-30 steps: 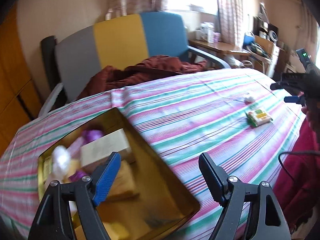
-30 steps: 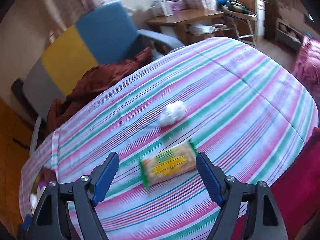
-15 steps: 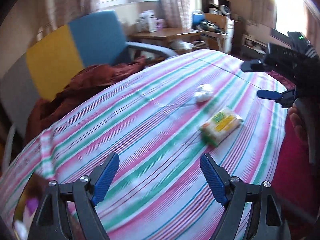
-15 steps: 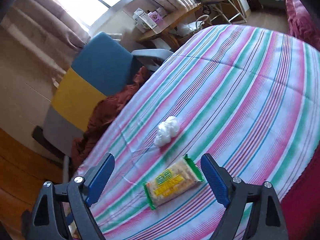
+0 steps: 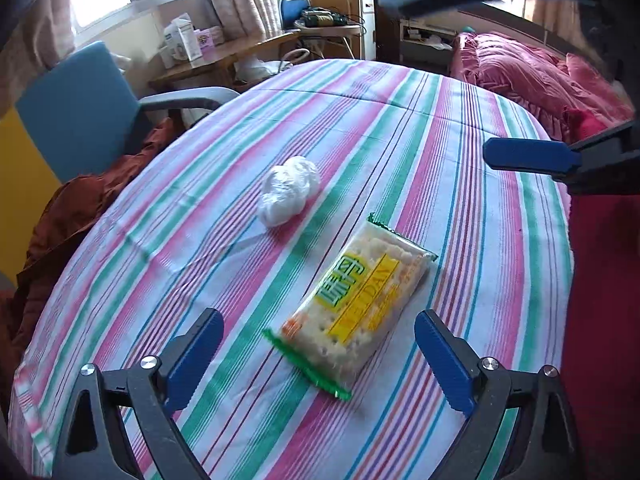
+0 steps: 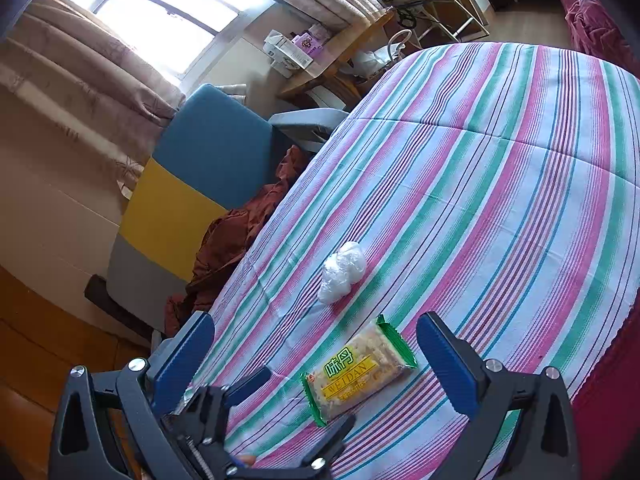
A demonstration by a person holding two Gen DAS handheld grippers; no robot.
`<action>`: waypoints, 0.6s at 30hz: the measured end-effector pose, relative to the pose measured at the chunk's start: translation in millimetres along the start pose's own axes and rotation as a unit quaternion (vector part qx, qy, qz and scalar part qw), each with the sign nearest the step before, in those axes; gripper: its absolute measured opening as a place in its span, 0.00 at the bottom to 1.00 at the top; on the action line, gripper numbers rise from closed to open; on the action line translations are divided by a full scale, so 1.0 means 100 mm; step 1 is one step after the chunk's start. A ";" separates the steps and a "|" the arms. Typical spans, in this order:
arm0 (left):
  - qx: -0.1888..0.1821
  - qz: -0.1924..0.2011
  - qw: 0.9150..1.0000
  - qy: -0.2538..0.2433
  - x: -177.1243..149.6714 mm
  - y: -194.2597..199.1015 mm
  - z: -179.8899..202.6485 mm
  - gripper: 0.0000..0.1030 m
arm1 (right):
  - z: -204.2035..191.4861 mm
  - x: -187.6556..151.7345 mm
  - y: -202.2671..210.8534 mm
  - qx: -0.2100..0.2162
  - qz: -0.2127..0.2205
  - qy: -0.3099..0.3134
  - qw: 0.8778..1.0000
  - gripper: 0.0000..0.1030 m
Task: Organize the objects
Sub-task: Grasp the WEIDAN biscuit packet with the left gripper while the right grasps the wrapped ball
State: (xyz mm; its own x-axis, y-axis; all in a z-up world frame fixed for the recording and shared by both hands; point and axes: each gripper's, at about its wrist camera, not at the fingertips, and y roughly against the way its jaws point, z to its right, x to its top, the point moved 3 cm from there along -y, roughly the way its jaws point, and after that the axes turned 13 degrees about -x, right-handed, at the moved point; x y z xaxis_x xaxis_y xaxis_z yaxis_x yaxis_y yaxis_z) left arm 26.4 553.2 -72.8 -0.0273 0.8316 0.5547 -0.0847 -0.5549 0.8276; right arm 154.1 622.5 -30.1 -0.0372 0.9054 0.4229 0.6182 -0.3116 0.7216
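Observation:
A clear cracker packet with green ends and a yellow label lies flat on the striped tablecloth. My left gripper hovers just above and in front of it. Its jaws are opening, with the packet lying between the blue pads, untouched. A crumpled white plastic ball sits just beyond the packet. My right gripper hangs above the same packet and ball, its jaws also opening with nothing in them. In the right wrist view the left gripper shows at the bottom edge.
A blue, yellow and grey armchair with a rust-brown garment stands against the table's far left side. Red bedding lies past the right edge. A wooden desk with boxes stands under the window.
My left gripper swung right, away from the gold tin of items, and came down over the cracker packet. Both grippers' jaws widened. The right gripper rolled and dipped slightly.

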 end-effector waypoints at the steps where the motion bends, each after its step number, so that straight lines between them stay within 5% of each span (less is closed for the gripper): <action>1: -0.002 0.000 1.000 0.001 0.02 -0.05 -0.01 0.94 | 0.00 0.00 -0.01 -0.001 -0.002 0.000 1.000 1.00; 5: -0.014 0.004 1.000 0.014 0.08 -0.23 -0.07 0.94 | -0.01 -0.01 -0.03 -0.001 -0.008 0.004 1.000 1.00; 8: -0.042 0.008 0.997 0.060 0.04 -0.33 -0.19 0.78 | 0.00 -0.01 -0.05 -0.001 -0.013 0.005 1.000 1.00; 11: -0.020 0.021 0.996 0.087 -0.01 -0.24 -0.28 0.51 | -0.01 -0.02 -0.09 -0.004 -0.025 0.011 1.000 1.00; 18: 0.030 0.037 0.982 0.183 -0.40 0.06 -0.58 0.48 | -0.10 -0.06 -0.26 -0.026 -0.070 0.046 0.996 1.00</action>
State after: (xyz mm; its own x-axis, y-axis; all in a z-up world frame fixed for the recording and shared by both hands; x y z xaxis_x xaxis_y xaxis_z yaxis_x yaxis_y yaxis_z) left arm -30.5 518.1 -94.4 -0.3878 0.7357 0.5553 -0.0095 -0.6056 0.7957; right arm 130.6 622.2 -45.5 -0.1927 0.9117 0.3628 0.5598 -0.2015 0.8037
